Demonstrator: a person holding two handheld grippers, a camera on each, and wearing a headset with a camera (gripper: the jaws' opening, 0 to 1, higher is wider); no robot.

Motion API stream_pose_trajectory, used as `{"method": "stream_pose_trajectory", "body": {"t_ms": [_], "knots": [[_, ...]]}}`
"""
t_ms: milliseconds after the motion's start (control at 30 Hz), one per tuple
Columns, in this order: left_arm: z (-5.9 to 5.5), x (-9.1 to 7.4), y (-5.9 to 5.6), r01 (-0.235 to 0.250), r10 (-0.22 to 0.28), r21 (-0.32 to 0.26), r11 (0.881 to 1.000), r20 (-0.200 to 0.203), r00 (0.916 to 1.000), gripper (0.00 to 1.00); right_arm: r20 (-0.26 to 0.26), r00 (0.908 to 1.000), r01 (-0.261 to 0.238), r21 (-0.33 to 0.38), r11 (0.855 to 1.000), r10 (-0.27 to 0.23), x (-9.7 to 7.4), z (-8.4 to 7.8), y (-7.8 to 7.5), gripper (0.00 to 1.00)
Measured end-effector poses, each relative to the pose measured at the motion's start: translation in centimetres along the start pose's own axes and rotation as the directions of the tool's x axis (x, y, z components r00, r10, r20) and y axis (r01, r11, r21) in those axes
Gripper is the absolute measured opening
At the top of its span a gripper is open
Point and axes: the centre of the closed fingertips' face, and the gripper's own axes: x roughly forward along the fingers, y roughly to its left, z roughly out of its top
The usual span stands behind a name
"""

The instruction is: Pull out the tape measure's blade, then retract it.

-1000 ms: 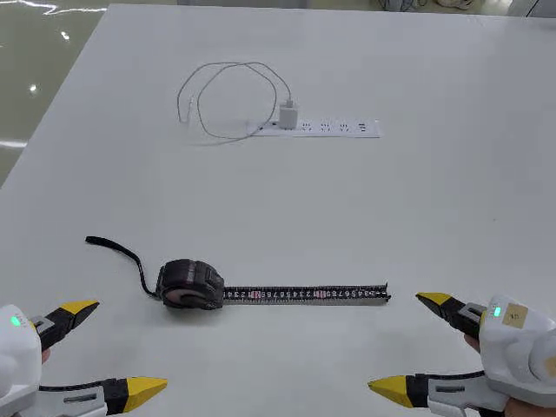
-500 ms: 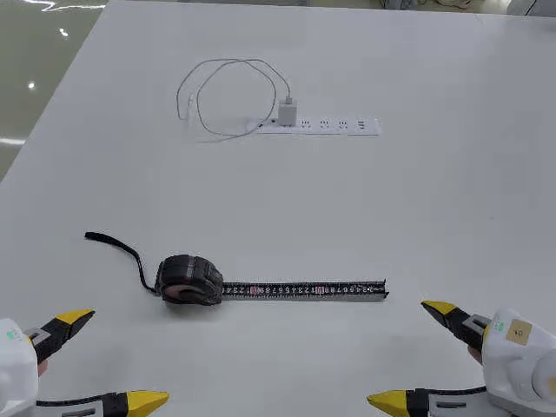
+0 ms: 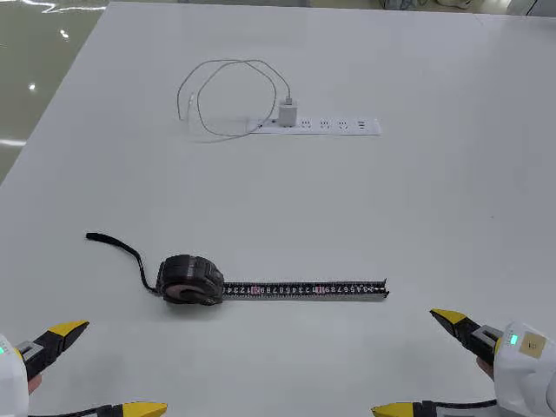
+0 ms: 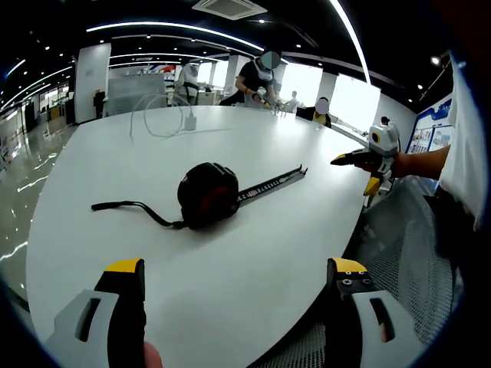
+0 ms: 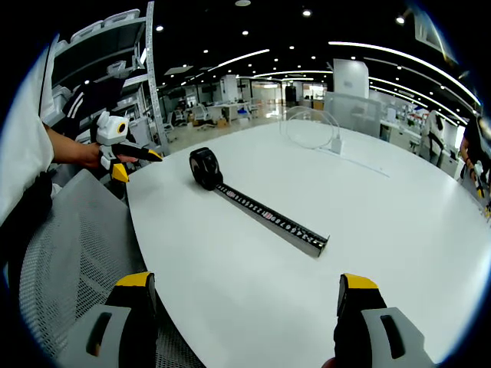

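The left gripper (image 3: 106, 368) hovered over the near edge of a white table (image 3: 365, 208), its yellow-tipped jaws spread wide with nothing between them. The right gripper (image 3: 419, 362) hovered over the same edge, well apart from the left one, its jaws equally wide and empty. Neither gripper touched the tape measure.

The tape measure lay flat on the table, ahead of both grippers and between them. Its dark round case (image 3: 189, 280) sat ahead of the left gripper and a little toward the right one. The blade (image 3: 304, 290) was drawn out of the case and lay flat, running straight across toward the right gripper's side. Its hooked end stopped ahead of the right gripper and slightly inward of it. A black wrist strap (image 3: 117, 248) trailed from the case's other side, curving away from the right gripper and farther out from the left one.

In the left gripper view, the case sat ahead between the two jaws, with the strap off to one side and the blade reaching toward the right gripper, which a hand held in the air. In the right gripper view, the blade's end lay nearest, ahead between the jaws, and the blade ran away to the case, with the hand-held left gripper beyond it.

Far ahead of both grippers, a white power strip (image 3: 330, 127) lay on the table with a white charger (image 3: 288, 114) plugged in and a thin white cable (image 3: 221, 91) looped beside it.
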Motion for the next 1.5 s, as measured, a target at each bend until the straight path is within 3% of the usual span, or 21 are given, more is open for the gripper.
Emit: {"method": "stream_pose_trajectory", "body": {"t_ms": [1500], "knots": [[-0.05, -0.35, 0.13, -0.002, 0.003, -0.034, 0.999, 0.008, 1.0, 0.96, -0.005, 0.9999, 0.011, 0.02, 1.0, -0.011, -0.68, -0.58, -0.02, 0.99]]}}
